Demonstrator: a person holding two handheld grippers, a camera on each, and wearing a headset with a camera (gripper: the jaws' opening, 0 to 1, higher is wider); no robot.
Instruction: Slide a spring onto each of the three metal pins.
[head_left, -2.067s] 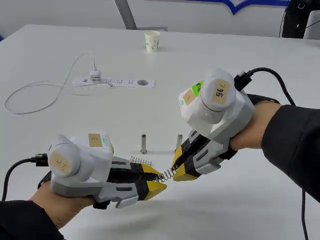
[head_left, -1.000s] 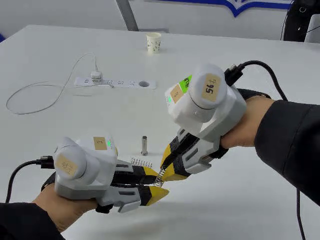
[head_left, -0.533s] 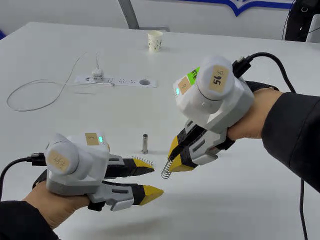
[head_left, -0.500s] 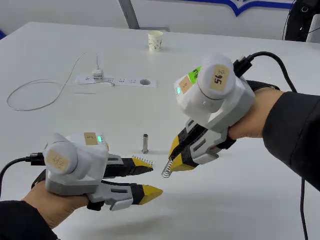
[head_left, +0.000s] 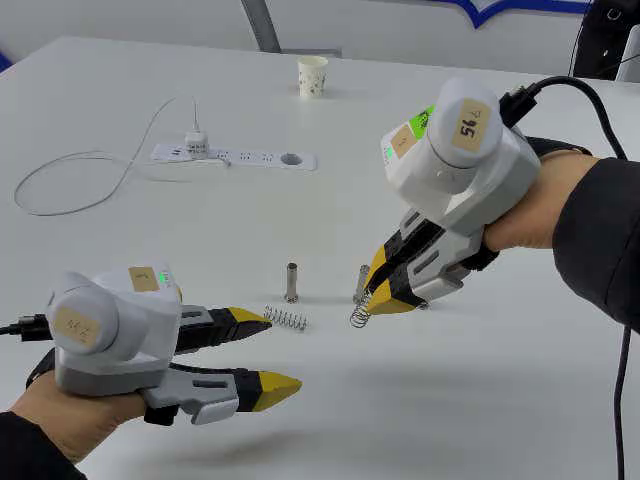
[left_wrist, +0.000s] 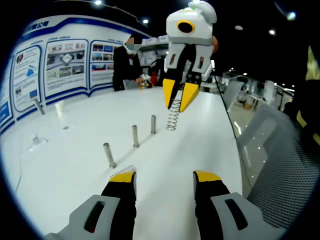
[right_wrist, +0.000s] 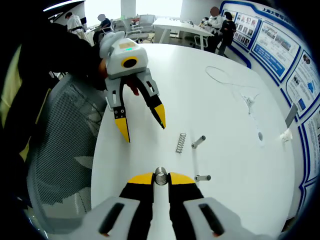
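Right gripper (head_left: 376, 300) moved to a pin (head_left: 361, 282), pinching a spring (head_left: 358, 317) (left gripper (head_left: 283, 352) spread)

The left gripper (head_left: 278, 352) has a chunky white and grey body, round at the end far from the jaws. Its jaws are black with pointy yellow tips. A tan sticker with handwritten marks sits on the round end. Another tan sticker sits on top, and a small green light (head_left: 163, 277) glows next to it. A black cable (head_left: 33, 325) plugs in behind. The right gripper (head_left: 378, 303) looks the same, with tan stickers, a bright green label (head_left: 422, 122) and a thick black cable (head_left: 517, 99). Both arms wear dark sleeves (head_left: 600, 240).
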